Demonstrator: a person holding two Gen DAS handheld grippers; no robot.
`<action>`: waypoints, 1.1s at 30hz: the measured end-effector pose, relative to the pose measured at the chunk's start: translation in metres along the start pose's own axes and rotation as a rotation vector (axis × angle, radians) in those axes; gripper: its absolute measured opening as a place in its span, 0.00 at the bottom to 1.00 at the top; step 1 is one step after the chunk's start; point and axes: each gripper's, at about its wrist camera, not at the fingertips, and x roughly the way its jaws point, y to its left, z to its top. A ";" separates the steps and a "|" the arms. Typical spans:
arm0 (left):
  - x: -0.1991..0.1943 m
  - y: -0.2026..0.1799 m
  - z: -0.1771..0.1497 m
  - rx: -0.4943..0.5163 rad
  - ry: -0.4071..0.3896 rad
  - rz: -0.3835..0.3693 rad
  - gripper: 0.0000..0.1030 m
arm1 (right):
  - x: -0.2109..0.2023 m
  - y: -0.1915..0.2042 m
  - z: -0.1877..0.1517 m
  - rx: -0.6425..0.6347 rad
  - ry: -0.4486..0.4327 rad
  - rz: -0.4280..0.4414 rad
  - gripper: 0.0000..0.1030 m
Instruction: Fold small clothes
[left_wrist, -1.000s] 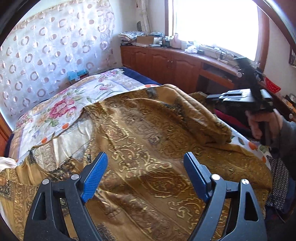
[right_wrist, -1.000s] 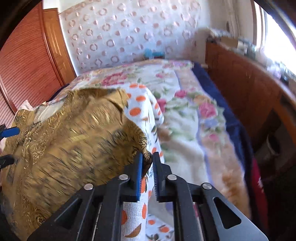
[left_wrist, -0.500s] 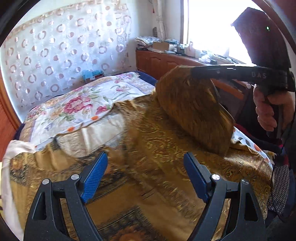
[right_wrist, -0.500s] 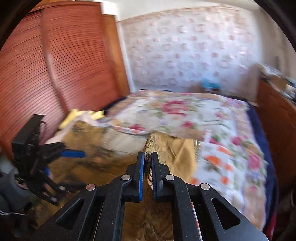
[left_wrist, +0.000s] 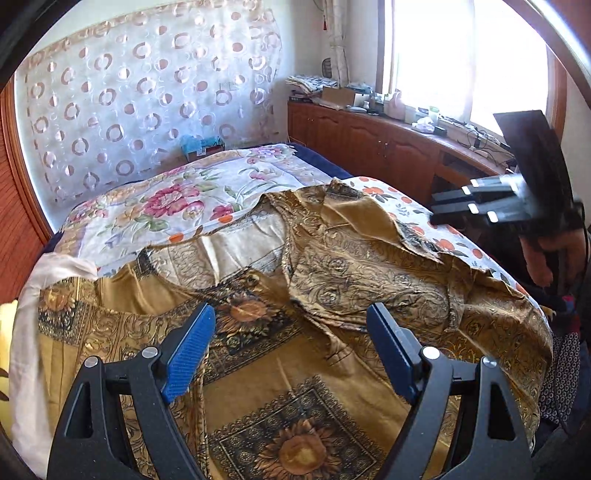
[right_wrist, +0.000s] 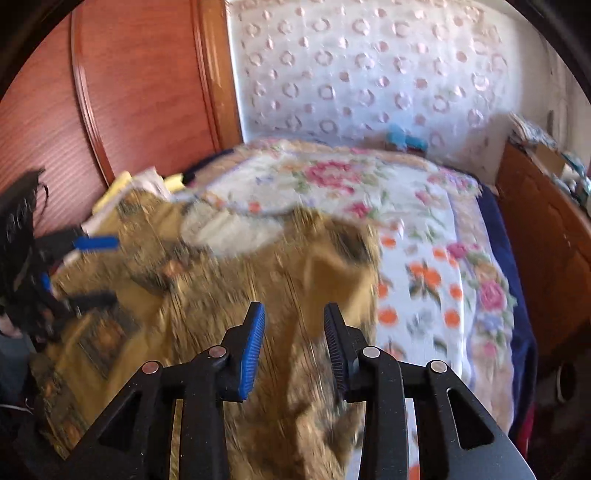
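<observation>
A gold patterned garment (left_wrist: 332, 280) is shown spread over the floral bedspread (left_wrist: 177, 199), one side flap laid inward across its middle. At left, the left gripper (left_wrist: 291, 354) is held above the sunflower panels with jaws wide apart, gripping nothing. At right, the right gripper (right_wrist: 293, 343) is likewise parted over the folded flap (no cloth lies between its pads).

Risk: the loosely laid flap could slide or bunch, being creased and unpinned; the hem overhanging the bed edge could drag the fold askew.

The neckline and flap edge are resolved only in the left view; the right view is motion-blurred, but alone shows the wooden headboard (right_wrist: 147, 92).
</observation>
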 end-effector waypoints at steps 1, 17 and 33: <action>0.000 0.001 -0.002 -0.006 0.004 0.000 0.82 | 0.001 0.001 -0.006 0.007 0.018 -0.003 0.33; 0.001 0.038 -0.016 -0.056 0.047 0.070 0.82 | 0.010 0.001 -0.039 0.038 0.104 -0.069 0.53; -0.030 0.173 -0.021 -0.224 0.079 0.230 0.77 | 0.059 -0.025 0.041 0.019 -0.009 -0.097 0.65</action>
